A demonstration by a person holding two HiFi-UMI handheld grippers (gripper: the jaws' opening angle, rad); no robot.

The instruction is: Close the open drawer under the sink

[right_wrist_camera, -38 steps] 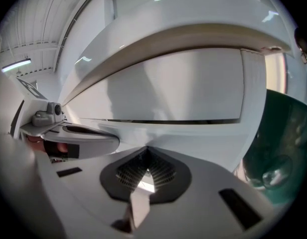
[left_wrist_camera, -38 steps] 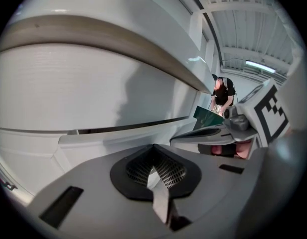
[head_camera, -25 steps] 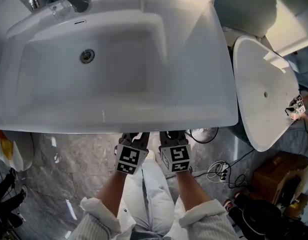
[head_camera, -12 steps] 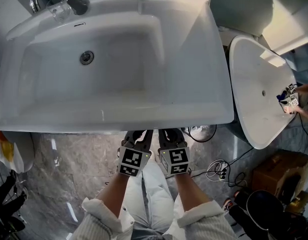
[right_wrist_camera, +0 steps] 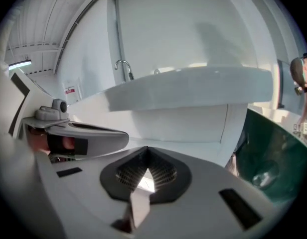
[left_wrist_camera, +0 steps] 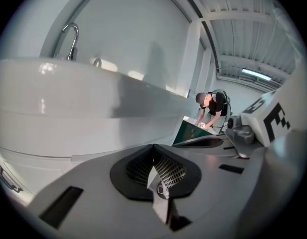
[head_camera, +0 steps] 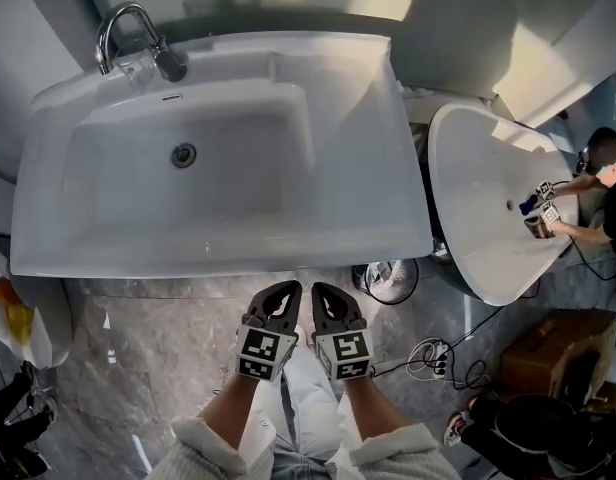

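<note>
Left claw (head_camera: 284,288) has its tips pressed together, nothing between them. The right claw (head_camera: 319,290) sits just beside it, also closed and empty. Both hover near the sink (head_camera: 218,253) front rim. The white drawer front (right_wrist_camera: 178,126) sits beneath the basin (neither claw touching it).

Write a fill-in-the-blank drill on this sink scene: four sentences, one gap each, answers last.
1. In the head view the faucet stands at the sink's far ___ corner.
2. The left claw and right claw are both ___, gripping nothing.
3. A person bends over the second basin at the head view's ___ edge.
4. The drain lies closer to the ___ than to the claws.
Missing words: left; shut; right; faucet.
</note>
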